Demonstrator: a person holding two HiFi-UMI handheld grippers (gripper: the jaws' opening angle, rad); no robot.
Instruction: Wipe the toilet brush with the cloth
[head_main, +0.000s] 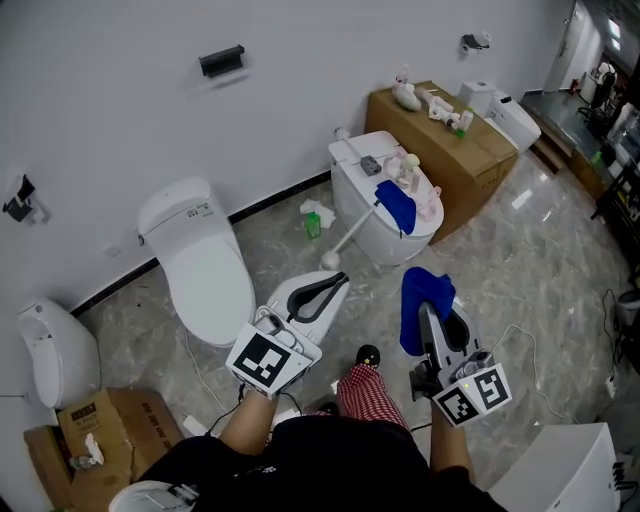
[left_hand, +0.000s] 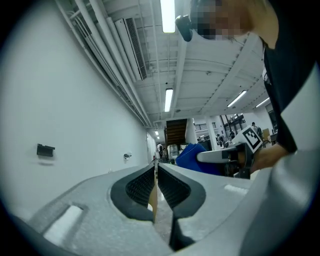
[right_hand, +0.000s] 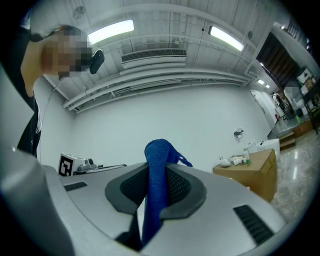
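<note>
- Cloth in hand: the right gripper (head_main: 432, 318) has its jaws clamped on the blue cloth (head_main: 425, 295), which bunches up above them and hangs down beside the gripper, so picking up the cloth looks done
- Brush not in hand: the left gripper (head_main: 338, 283) has its jaws pressed together, and its own view shows no handle between them
- Where the brush is: what I take to be the toilet brush (head_main: 352, 235) is a long white rod that leans off the front of the white toilet tank (head_main: 400, 245), with its rounded end low near the floor and just ahead of the left gripper's tip; whether the two touch I cannot tell
- A second blue cloth (head_main: 397, 205) lies draped on top of that tank, near the rod's upper end
- No wiping yet: the held cloth is apart from the brush, off to its right
- What is left, as I judge it: open the left jaws and take the handle, bring the cloth onto the brush, then rub along it; nearly the whole task lies ahead
</note>
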